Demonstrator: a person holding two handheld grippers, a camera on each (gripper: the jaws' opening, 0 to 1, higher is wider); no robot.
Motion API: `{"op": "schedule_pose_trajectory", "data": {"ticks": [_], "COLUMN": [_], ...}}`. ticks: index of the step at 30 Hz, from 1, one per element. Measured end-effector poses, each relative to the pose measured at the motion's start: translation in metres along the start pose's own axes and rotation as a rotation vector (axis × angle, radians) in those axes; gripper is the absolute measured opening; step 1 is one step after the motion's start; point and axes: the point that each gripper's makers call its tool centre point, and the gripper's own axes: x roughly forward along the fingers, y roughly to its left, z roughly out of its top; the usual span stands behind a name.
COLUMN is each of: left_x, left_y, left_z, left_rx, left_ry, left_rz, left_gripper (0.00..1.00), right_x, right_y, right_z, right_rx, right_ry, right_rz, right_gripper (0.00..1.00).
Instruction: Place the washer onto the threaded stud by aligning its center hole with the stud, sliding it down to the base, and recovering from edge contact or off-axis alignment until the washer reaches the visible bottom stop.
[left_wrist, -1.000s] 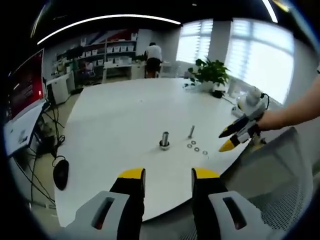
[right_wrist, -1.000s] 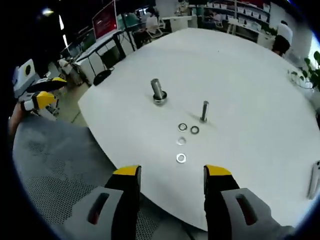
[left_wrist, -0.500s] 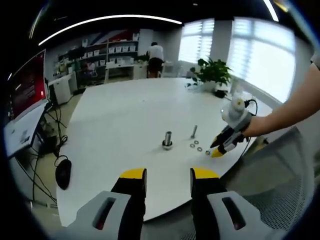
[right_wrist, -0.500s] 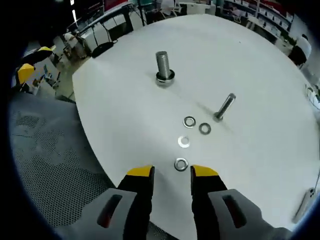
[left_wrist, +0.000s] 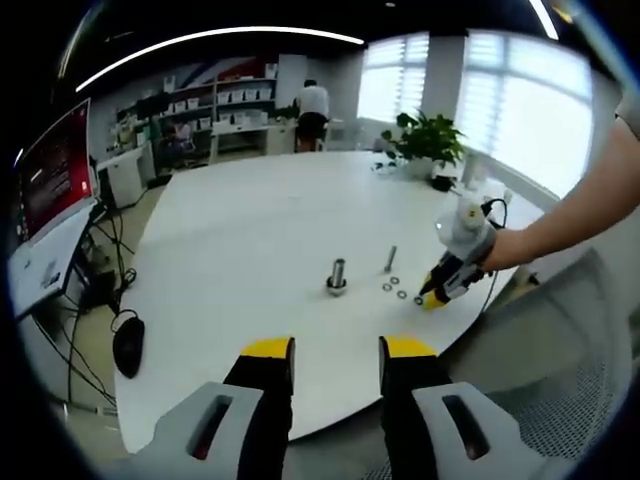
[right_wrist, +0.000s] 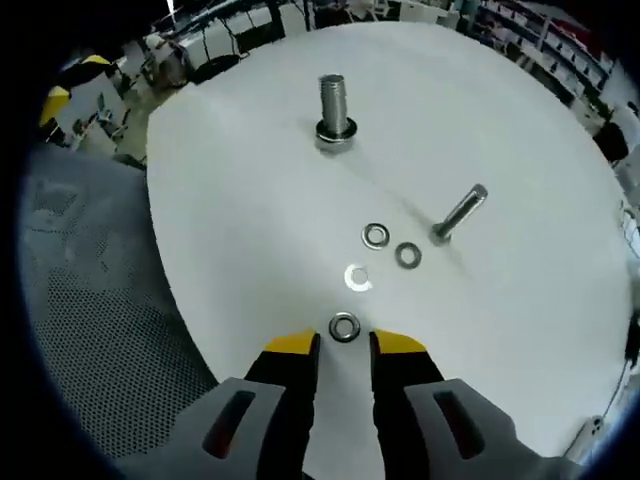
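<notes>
**Right gripper lining up on the nearest washer**

In the right gripper view, the right gripper (right_wrist: 344, 344) is hovering low at the near edge of the round white desk (right_wrist: 230, 230), its yellow-tipped fingers (right_wrist: 293, 345) narrowed with the small silver steel washer (right_wrist: 344, 326) lying flat just beyond the tips (not gripped). Three more washers (right_wrist: 376, 237) are lying farther in, beside a thin upright bolt (right_wrist: 459, 213). The thick threaded steel stud (right_wrist: 334, 108) is standing upright well beyond. The left gripper (left_wrist: 334, 350) is hanging off the desk edge, fingers moderately apart and empty.
</notes>
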Motion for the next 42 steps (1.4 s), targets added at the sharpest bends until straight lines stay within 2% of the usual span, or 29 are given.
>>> {"op": "schedule_pose_trajectory", "data": {"ticks": [1, 3, 7, 10, 12, 16, 21, 25, 27, 28, 31, 33, 42], "left_x": [0.0, 0.001, 0.0, 0.0, 0.0, 0.0, 0.0, 0.0, 0.0, 0.0, 0.0, 0.0, 0.001], "left_y": [0.0, -0.001, 0.0, 0.0, 0.0, 0.0, 0.0, 0.0, 0.0, -0.001, -0.001, -0.001, -0.001], "left_z": [-0.001, -0.002, -0.002, -0.002, -0.003, -0.004, -0.005, -0.005, -0.005, -0.005, -0.006, -0.006, -0.006], "left_rx": [0.013, 0.024, 0.02, 0.021, 0.023, 0.023, 0.024, 0.022, 0.021, 0.022, 0.027, 0.025, 0.025], "left_ry": [0.005, 0.012, 0.01, 0.013, 0.015, 0.02, 0.023, 0.024, 0.024, 0.026, 0.03, 0.031, 0.032], "left_rz": [0.003, 0.005, 0.006, 0.006, 0.006, 0.007, 0.006, 0.006, 0.005, 0.003, 0.002, 0.002, 0.003], "left_gripper": [0.31, 0.31, 0.31, 0.31, 0.31, 0.31, 0.31, 0.3, 0.3, 0.3, 0.3, 0.3, 0.29], "right_x": [0.001, 0.0, 0.002, 0.002, 0.002, 0.003, 0.003, 0.003, 0.002, 0.001, 0.003, 0.004, 0.004], "right_y": [0.001, 0.001, 0.002, -0.002, -0.002, -0.002, -0.001, 0.0, 0.008, 0.007, 0.002, 0.004, 0.001], "right_z": [0.0, 0.001, 0.003, 0.003, 0.002, 0.003, 0.003, 0.003, 0.003, 0.004, 0.003, 0.002, 0.005], "right_rx": [0.036, 0.027, -0.066, -0.058, -0.102, -0.13, -0.233, -0.215, -0.151, -0.146, -0.3, -0.222, -0.23], "right_ry": [0.003, 0.013, 0.055, 0.104, 0.143, 0.166, 0.177, 0.187, 0.194, 0.201, 0.211, 0.235, 0.245], "right_rz": [0.007, 0.021, 0.054, 0.061, 0.071, 0.08, 0.081, 0.076, 0.124, 0.117, 0.095, 0.088, 0.081], "right_gripper": [0.22, 0.22, 0.22, 0.2, 0.18, 0.16, 0.16, 0.17, 0.23, 0.24, 0.21, 0.22, 0.17]}}
